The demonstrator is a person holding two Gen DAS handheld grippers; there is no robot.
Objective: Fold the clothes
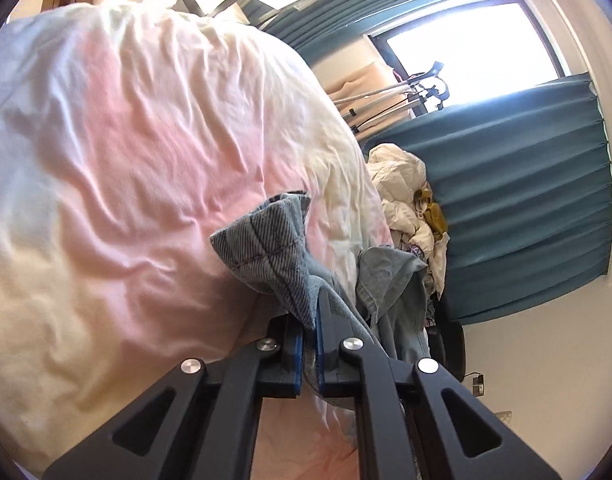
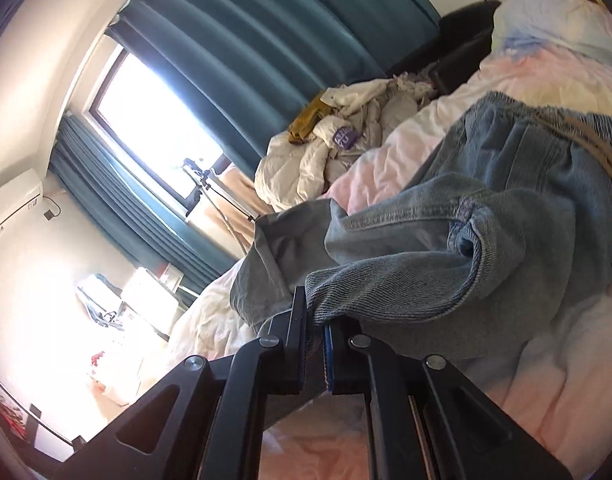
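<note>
Over the pink-and-white bed (image 1: 126, 152), the left gripper (image 1: 311, 320) is clamped tight on the denim garment (image 2: 486, 208), the right gripper (image 2: 316, 320) pinching another edge; the rest sprawls across the bedding.

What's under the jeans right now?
The pink and white bedsheet lies under the jeans, showing all around them. Both the left gripper and right gripper pinch denim. Anything directly beneath the fabric is covered.

Coarse, ribbed denim jeans (image 2: 446, 264) are seen on a soft, wrinkled cotton bedsheet (image 1: 126, 160); matt black plastic forms each tool.
</note>
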